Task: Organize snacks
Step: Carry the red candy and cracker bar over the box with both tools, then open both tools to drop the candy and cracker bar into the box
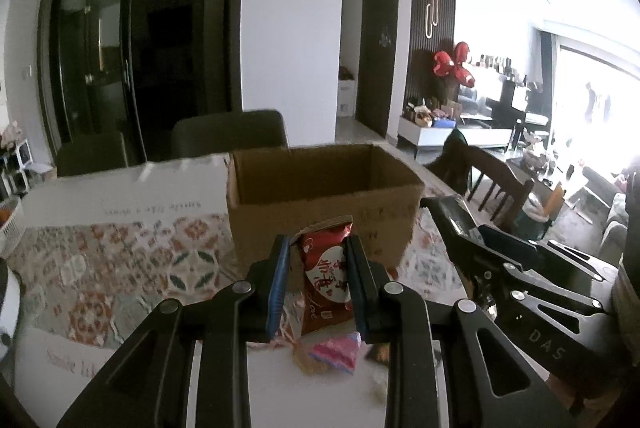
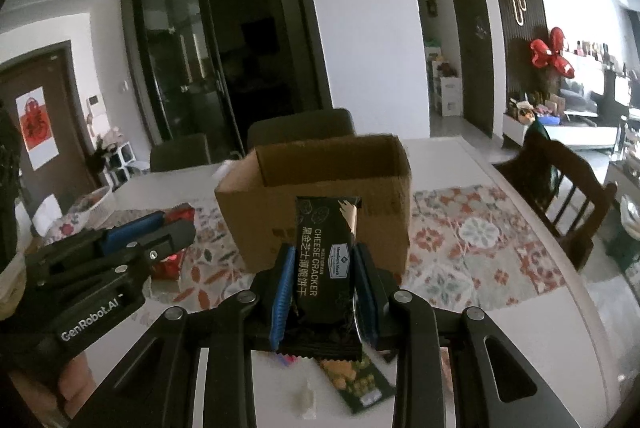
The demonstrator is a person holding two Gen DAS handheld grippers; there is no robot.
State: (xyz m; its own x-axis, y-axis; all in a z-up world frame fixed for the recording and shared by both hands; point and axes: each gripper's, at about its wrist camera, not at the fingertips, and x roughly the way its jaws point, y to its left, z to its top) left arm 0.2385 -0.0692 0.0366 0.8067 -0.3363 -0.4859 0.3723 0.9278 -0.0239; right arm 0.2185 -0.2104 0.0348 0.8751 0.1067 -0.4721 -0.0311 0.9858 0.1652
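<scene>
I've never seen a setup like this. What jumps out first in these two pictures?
An open cardboard box stands in the middle of a table with a flowered runner, just beyond both tools. The right gripper clamps a black cheese cracker packet upright between its blue-padded fingers, while the left gripper grips a red snack packet the same way. More small wrapped snacks lie on the table below.

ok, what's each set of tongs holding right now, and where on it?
Left tongs grip a red snack packet by its long side edges, around the middle. Right tongs grip a black cheese cracker packet across its lower half.
</scene>
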